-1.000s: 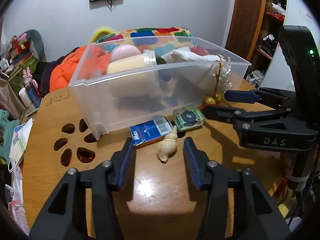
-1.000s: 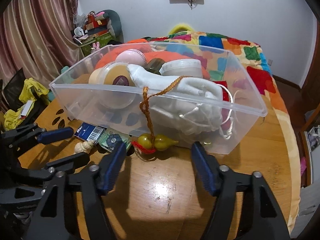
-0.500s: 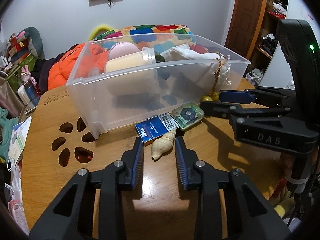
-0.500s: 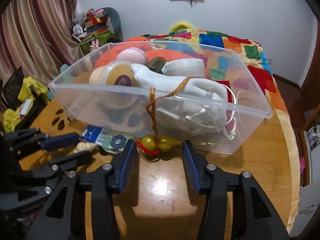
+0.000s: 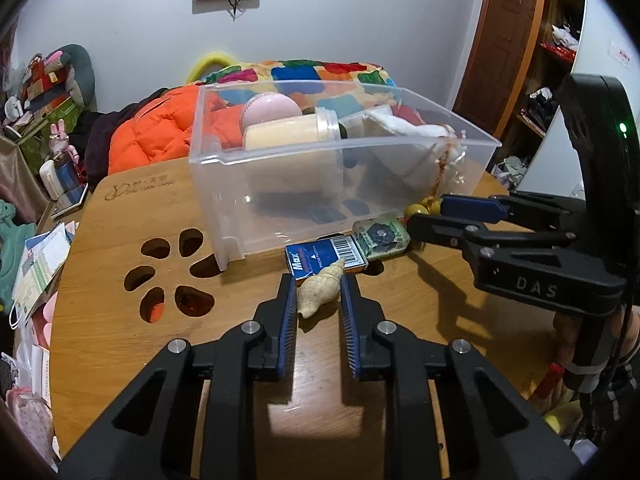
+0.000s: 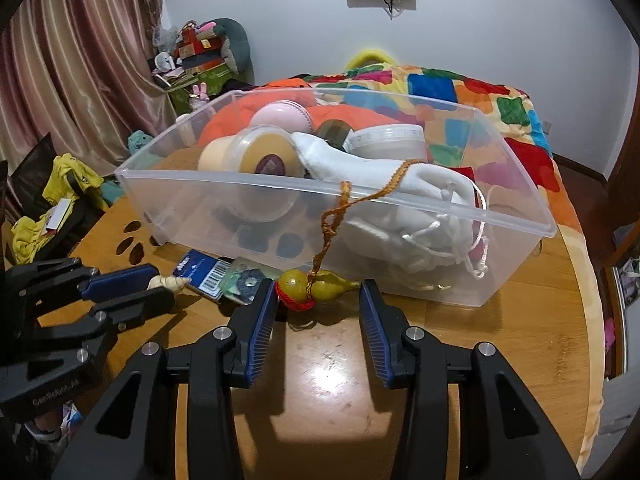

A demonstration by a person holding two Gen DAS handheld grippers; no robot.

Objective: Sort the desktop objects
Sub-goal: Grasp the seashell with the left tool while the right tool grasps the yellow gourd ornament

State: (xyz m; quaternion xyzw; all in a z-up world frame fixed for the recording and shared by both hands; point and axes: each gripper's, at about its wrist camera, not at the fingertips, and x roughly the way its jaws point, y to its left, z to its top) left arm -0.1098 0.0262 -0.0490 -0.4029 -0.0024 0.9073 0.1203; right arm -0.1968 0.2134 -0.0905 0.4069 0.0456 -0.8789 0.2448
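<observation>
A clear plastic bin (image 5: 280, 200) stands on the wooden table (image 5: 120, 320), holding jars, a pink ball and a white pouch. A cream seashell (image 5: 320, 290) lies in front of it, and my left gripper (image 5: 318, 296) is shut on it. A blue Max box (image 5: 320, 258) and a green square case (image 5: 382, 236) lie behind the shell. My right gripper (image 6: 318, 300) is open around a yellow gourd charm (image 6: 316, 286) whose cord hangs over the bin (image 6: 400, 208) wall. The shell also shows in the right wrist view (image 6: 170, 282).
Paw-shaped holes (image 5: 168, 272) cut the table at the left. A bed with a colourful quilt (image 6: 460, 96) and an orange jacket (image 5: 156, 136) lies behind the table. Papers (image 5: 36, 272) and clutter sit off the left edge.
Both grippers moved forward and narrowed. The left jaws closed onto the seashell. The right jaws came to either side of the gourd charm.
</observation>
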